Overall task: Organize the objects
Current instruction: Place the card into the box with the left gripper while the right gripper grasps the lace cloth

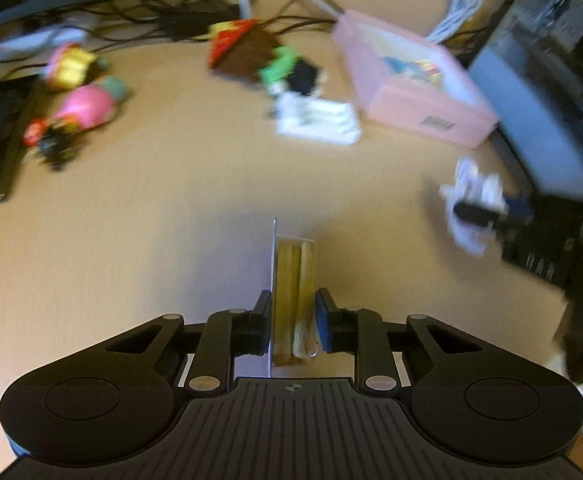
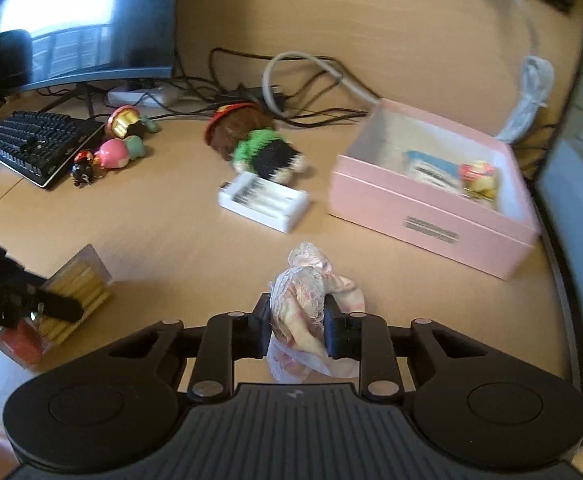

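My left gripper (image 1: 293, 320) is shut on a clear blister pack of yellow sticks (image 1: 294, 296), held edge-on above the wooden desk; the pack also shows in the right wrist view (image 2: 77, 292). My right gripper (image 2: 296, 330) is shut on a lacy pink-white cloth pouch (image 2: 305, 304), which also shows in the left wrist view (image 1: 471, 204). An open pink box (image 2: 431, 216) with a few small items inside stands ahead to the right; it also shows in the left wrist view (image 1: 415, 92).
A white battery case (image 2: 263, 200), a plush doll (image 2: 255, 144) and small toy figures (image 2: 119, 148) lie on the desk. A keyboard (image 2: 35, 144), a monitor (image 2: 83, 20) and tangled cables (image 2: 291, 76) are at the back. A dark screen (image 1: 551, 80) stands right.
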